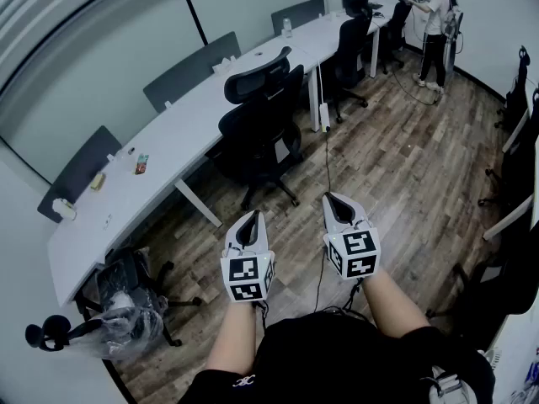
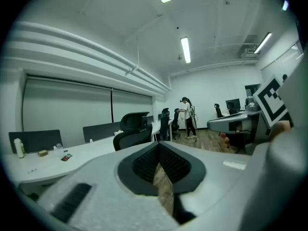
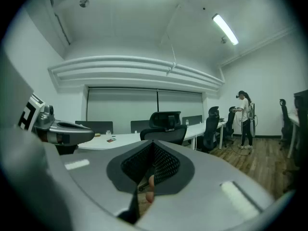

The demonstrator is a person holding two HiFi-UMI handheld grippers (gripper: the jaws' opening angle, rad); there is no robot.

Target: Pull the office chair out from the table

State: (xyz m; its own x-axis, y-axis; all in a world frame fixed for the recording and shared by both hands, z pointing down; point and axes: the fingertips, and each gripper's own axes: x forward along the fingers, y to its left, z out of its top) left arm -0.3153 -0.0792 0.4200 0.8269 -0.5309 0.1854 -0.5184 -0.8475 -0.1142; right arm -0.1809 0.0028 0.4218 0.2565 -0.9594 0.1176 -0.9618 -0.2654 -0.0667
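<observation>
**Left gripper** (image 1: 249, 219): jaws closed together, nothing between them. Held low and about level in front of the person, marker cube on its near end.

**Right gripper** (image 1: 335, 200): jaws likewise pressed together and empty. It sits just to the right of the left gripper, its tip a little further forward.

**Office chair** (image 1: 261, 120): black, with headrest and wheeled base. It stands ahead of both grippers and well apart from them, untouched. Its back is turned toward the grippers and its seat is close against the table. In the right gripper view the chair (image 3: 166, 126) shows just above the closed jaws. In the left gripper view the chair (image 2: 132, 129) lies a little to the left of the jaws.

**Table** (image 1: 168, 141): long and white, beyond the chair and running off to the grippers' left and far ahead, with grey panels (image 1: 189, 70) along its far edge.

**Second chair** (image 1: 126, 305): wrapped in clear plastic, to the left of the left gripper, near the table's end.

**Cable** (image 1: 327, 167): on the wood floor (image 1: 396, 167), ahead of the right gripper.

**Person** (image 1: 435, 23): standing far ahead and to the right.
</observation>
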